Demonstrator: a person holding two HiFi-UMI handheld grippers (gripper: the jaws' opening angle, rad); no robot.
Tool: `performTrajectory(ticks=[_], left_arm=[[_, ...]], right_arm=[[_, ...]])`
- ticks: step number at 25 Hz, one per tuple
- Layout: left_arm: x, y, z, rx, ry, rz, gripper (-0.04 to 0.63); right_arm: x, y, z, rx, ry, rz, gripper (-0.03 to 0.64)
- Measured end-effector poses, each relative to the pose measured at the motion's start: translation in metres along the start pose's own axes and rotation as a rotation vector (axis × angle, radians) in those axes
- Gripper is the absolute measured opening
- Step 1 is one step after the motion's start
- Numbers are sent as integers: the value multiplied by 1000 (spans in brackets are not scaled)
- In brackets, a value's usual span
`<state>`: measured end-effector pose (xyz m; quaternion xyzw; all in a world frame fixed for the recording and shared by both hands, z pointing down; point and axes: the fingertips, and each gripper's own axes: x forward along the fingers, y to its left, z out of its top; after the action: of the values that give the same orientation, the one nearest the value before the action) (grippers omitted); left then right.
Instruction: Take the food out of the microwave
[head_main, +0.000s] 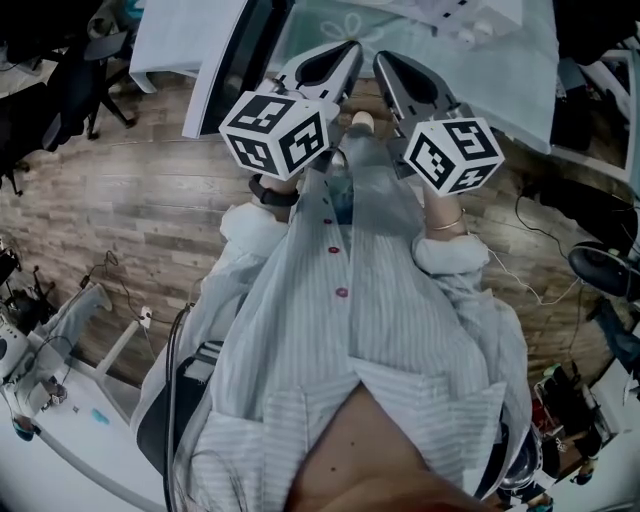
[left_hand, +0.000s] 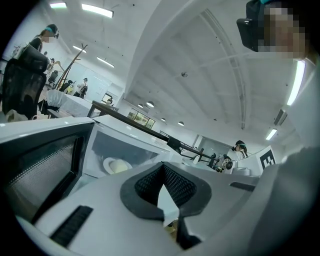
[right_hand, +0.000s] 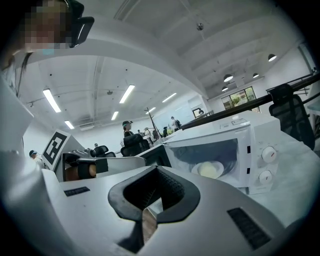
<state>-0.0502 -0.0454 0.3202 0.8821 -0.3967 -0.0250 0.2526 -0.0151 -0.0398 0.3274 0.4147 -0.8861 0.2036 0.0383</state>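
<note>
Food (right_hand: 208, 170) sits inside the white microwave (right_hand: 260, 131), its door (left_hand: 42, 162) open

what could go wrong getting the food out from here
The left gripper and right gripper are both shut; reaching in like that could shove the plate deeper. The round food sits on it and might roll off if tilted. The open microwave door stands near the left gripper and could get knocked.

Left gripper (left_hand: 163, 172) closed, microwave (left_hand: 135, 137) open, food (left_hand: 120, 165) inside
</note>
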Motion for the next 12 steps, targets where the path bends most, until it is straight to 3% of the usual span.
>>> performTrajectory(ticks=[12], left_arm=[[70, 46, 44, -22, -21, 54, 8]], right_arm=[[59, -59, 43, 4, 30, 41, 32]])
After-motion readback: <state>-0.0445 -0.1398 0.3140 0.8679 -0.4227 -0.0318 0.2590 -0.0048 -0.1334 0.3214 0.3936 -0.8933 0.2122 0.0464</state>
